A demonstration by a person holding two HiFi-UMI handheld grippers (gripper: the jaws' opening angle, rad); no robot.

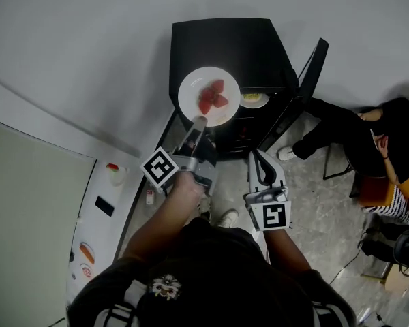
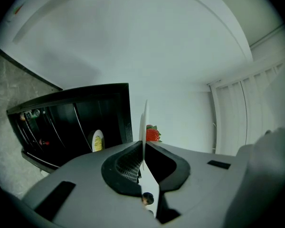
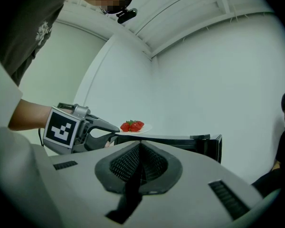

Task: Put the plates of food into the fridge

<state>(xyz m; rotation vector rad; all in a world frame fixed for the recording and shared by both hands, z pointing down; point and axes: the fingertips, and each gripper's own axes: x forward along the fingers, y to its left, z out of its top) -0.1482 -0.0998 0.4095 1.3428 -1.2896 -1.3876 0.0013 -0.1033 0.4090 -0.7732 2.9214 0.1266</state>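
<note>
A white plate (image 1: 191, 94) with strawberries (image 1: 212, 97) hangs in front of the black mini fridge (image 1: 225, 43), above its open front. My left gripper (image 1: 199, 122) is shut on the plate's near rim. In the left gripper view the plate (image 2: 144, 120) shows edge-on between the jaws, with the strawberries (image 2: 153, 134) just beyond. A second plate with yellow food (image 1: 253, 99) sits on a shelf inside the fridge. My right gripper (image 1: 258, 161) hangs lower, in front of the fridge, shut with nothing in it. The right gripper view shows its jaws (image 3: 140, 151) pressed together, with the left gripper (image 3: 111, 128) and the plate (image 3: 143, 128) beyond.
The fridge door (image 1: 308, 80) stands open to the right. A person (image 1: 368, 138) sits on the floor side at the right, legs stretched toward the fridge. A white counter (image 1: 95, 230) at the left carries a phone (image 1: 104, 206) and small dishes.
</note>
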